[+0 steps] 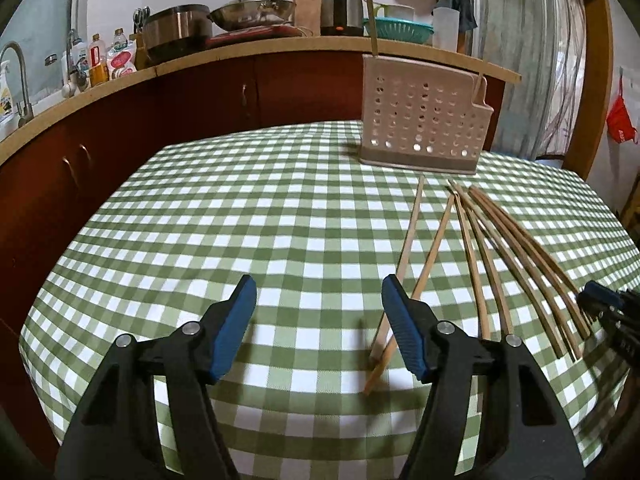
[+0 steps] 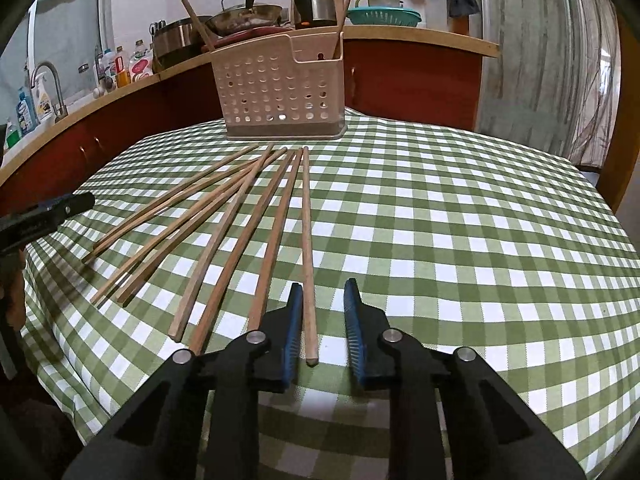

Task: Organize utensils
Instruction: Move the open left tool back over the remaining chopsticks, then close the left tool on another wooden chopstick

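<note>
Several wooden chopsticks (image 2: 218,228) lie fanned out on the green checked tablecloth (image 2: 460,240), in front of a beige perforated utensil holder (image 2: 280,88). The holder has a few chopsticks standing in it. My right gripper (image 2: 324,286) sits low over the near end of the rightmost chopstick (image 2: 307,240). That stick lies between the blue pads, close against the left one, with a gap to the right one. My left gripper (image 1: 319,284) is open over bare cloth. The two leftmost chopsticks (image 1: 404,280) cross just beyond its right finger. The holder (image 1: 424,120) stands at the far right.
A wooden counter (image 1: 240,50) with red cabinets runs behind the table. It carries pots, a wok, a kettle (image 1: 342,8), a teal colander, bottles and a sink faucet (image 1: 18,80). The table edge (image 1: 44,360) falls away at the near left.
</note>
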`<action>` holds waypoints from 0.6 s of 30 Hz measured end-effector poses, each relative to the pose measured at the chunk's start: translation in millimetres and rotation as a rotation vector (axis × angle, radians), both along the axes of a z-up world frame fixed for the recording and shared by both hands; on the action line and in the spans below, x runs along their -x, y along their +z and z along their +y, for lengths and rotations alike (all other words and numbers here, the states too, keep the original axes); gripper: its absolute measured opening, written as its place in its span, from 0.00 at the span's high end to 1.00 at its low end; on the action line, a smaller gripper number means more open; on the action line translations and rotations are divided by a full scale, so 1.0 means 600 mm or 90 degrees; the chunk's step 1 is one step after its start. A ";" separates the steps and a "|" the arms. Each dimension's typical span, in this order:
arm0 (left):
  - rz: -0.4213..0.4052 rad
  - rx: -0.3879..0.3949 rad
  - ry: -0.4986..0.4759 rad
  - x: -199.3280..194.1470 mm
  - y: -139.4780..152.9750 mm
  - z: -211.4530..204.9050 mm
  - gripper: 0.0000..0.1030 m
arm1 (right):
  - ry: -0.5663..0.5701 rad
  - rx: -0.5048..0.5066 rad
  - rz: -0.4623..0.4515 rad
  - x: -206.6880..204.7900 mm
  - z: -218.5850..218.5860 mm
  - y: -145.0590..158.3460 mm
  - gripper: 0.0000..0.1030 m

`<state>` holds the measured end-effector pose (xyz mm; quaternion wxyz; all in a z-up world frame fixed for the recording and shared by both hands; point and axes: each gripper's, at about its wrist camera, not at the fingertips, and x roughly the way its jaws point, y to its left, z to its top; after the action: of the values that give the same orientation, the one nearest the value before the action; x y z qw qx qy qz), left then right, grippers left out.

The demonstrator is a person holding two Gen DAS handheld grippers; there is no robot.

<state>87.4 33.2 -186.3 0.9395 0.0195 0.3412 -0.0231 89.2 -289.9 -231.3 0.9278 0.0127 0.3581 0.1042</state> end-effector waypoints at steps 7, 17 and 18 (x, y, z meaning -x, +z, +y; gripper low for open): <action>0.023 -0.006 -0.022 -0.008 -0.020 -0.010 0.46 | 0.000 -0.002 0.000 -0.001 -0.002 0.000 0.79; 0.048 -0.026 -0.030 -0.027 -0.038 -0.014 0.47 | 0.000 -0.002 0.000 -0.002 -0.002 0.000 0.79; 0.048 -0.024 -0.028 -0.027 -0.038 -0.011 0.47 | 0.000 -0.003 0.000 -0.002 -0.002 0.000 0.79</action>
<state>103.5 26.6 -208.9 0.9247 0.0441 0.3763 -0.0378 90.1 -291.3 -231.3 0.9277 0.0148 0.3578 0.1052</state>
